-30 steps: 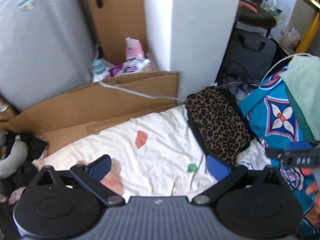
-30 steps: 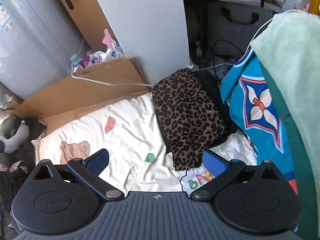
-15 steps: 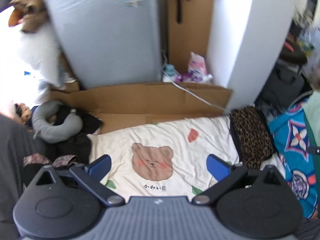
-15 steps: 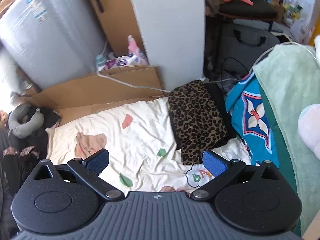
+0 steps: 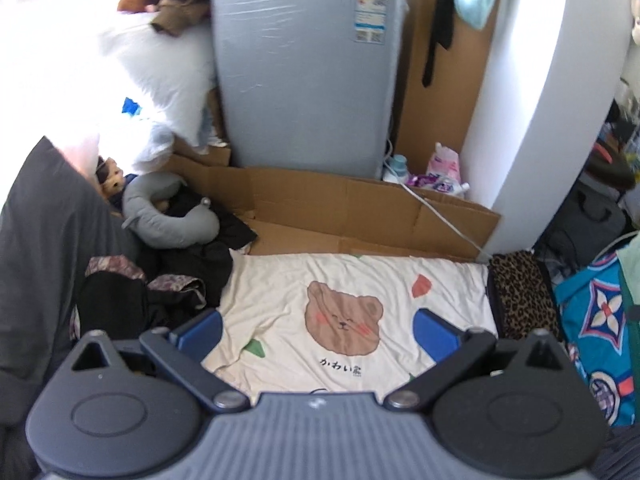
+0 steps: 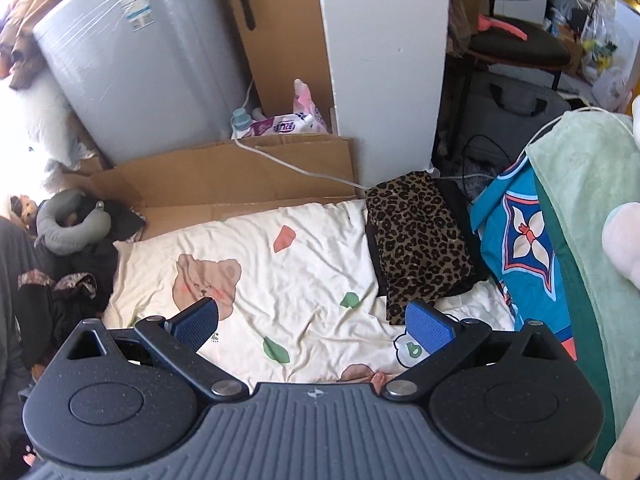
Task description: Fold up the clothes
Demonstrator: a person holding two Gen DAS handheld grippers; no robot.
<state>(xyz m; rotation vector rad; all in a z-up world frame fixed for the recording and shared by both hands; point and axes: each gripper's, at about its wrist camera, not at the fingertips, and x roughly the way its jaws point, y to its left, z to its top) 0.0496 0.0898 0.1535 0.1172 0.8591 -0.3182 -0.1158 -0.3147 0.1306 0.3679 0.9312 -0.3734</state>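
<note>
Both my tongs hang over the cream sheet (image 5: 280, 292) with nothing in them. My left gripper (image 5: 318, 330) has its blue pads (image 5: 200, 332) spread wide apart, the bear print (image 5: 342, 328) showing between them. My right gripper (image 6: 314, 326) is parted just as wide. The folded leopard-print garment (image 6: 420, 236) lies on the sheet at two o'clock from my right gripper, one pad just beside its near edge. A heap of dark clothes (image 5: 160, 280) lies at nine o'clock from my left gripper, beside a grey neck pillow (image 5: 168, 220). Flattened cardboard (image 5: 340, 212) sits at twelve o'clock.
</note>
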